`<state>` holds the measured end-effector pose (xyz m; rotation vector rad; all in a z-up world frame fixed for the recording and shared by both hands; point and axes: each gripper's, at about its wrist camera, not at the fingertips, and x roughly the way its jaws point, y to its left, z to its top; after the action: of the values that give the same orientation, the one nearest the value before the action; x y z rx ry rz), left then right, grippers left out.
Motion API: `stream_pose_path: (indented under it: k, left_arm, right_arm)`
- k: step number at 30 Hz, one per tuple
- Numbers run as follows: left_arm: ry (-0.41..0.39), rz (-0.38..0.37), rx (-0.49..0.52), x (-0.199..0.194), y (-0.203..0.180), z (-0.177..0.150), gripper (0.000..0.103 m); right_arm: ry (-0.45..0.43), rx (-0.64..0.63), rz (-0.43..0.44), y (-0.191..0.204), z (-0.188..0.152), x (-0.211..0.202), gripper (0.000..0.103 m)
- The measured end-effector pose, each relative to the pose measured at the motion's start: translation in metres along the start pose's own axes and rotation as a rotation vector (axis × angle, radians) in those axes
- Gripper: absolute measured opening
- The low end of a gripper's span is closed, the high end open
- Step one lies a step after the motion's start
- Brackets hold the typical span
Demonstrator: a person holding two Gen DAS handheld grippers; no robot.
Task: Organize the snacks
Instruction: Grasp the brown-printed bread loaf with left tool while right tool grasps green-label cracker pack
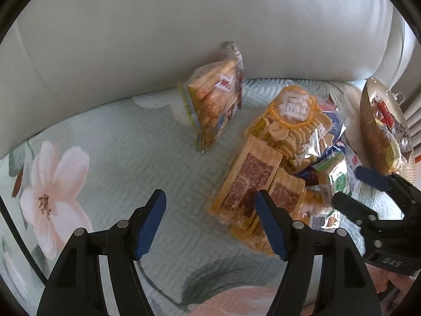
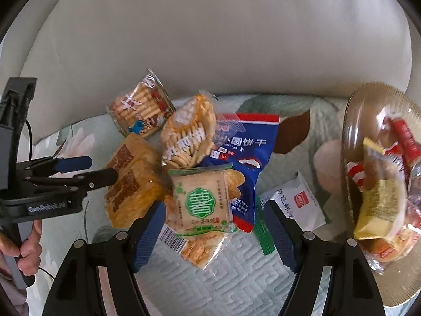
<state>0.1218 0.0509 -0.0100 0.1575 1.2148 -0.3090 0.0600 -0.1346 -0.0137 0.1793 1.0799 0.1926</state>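
So there's a heap of snack packs dumped on a pale quilted cover (image 2: 223,276) with big pink flowers, up against a cream sofa back (image 1: 158,26). In the pile: a brown-and-yellow cracker pack (image 2: 131,184), a clear bag of round biscuits (image 2: 188,131), a blue biscuit bag (image 2: 244,155) and a small pack with a green round label (image 2: 201,200) lying on top of the others. One striped cracker bag (image 1: 213,102) stands apart, leaning on the sofa back. A white sachet (image 2: 297,200) lies just right of the heap.

Over on the right sits a clear plastic bowl (image 2: 368,110) with more wrapped snacks in it, kinda blurry so I can't read what they are.

The left gripper (image 1: 210,223) hangs over the cover beside the cracker pack, jaws apart, nothing in them. The right gripper (image 2: 215,234) is right down at the green-label pack, jaws spread either side of it, not pinching it as far as I can see.
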Motion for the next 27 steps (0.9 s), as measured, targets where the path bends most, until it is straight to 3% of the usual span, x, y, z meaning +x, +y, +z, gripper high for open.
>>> stream_pose_path:
  k: [4, 7, 9, 10, 13, 15, 18, 21, 22, 23, 25, 27]
  left_arm:
    - [0.065, -0.068, 0.071, 0.011, -0.014, 0.007, 0.068]
    - [0.109, 0.024, 0.149, 0.024, -0.021, 0.005, 0.068]
    - [0.154, 0.071, 0.138, 0.039, -0.018, 0.001, 0.066]
    - [0.158, 0.050, 0.102, 0.042, -0.013, 0.001, 0.066]
    - [0.127, -0.054, -0.051, 0.043, 0.006, 0.001, 0.062]
    - [0.113, -0.074, -0.092, 0.045, 0.008, 0.001, 0.059]
    - [0.062, -0.041, 0.004, 0.039, -0.005, 0.004, 0.059]
    - [0.034, 0.003, 0.045, 0.035, -0.016, 0.012, 0.058]
    - [0.025, 0.007, 0.052, 0.035, -0.020, 0.014, 0.052]
    - [0.016, -0.013, 0.055, 0.035, -0.025, 0.016, 0.039]
    - [-0.016, 0.015, 0.048, 0.034, -0.034, 0.018, 0.036]
    - [-0.033, 0.020, -0.008, 0.031, -0.034, 0.017, 0.035]
  right_arm:
    - [0.022, 0.033, 0.041, -0.007, 0.000, 0.009, 0.062]
    - [0.038, 0.046, 0.050, -0.010, -0.001, 0.013, 0.059]
    - [0.043, 0.053, 0.062, -0.011, -0.002, 0.015, 0.058]
    - [0.042, 0.056, 0.067, -0.011, -0.002, 0.016, 0.058]
    - [0.031, 0.058, 0.074, -0.011, -0.002, 0.015, 0.054]
    - [0.027, 0.062, 0.079, -0.012, -0.003, 0.014, 0.053]
    - [0.047, 0.064, 0.103, -0.013, -0.004, 0.018, 0.053]
    - [0.040, 0.043, 0.070, -0.008, -0.003, 0.018, 0.054]
    - [0.032, 0.028, 0.052, -0.006, -0.003, 0.018, 0.054]
    - [0.027, 0.010, 0.036, -0.003, -0.003, 0.018, 0.054]
    - [0.018, -0.023, 0.018, 0.004, -0.003, 0.018, 0.054]
    - [-0.005, -0.031, 0.039, 0.006, -0.002, 0.016, 0.047]
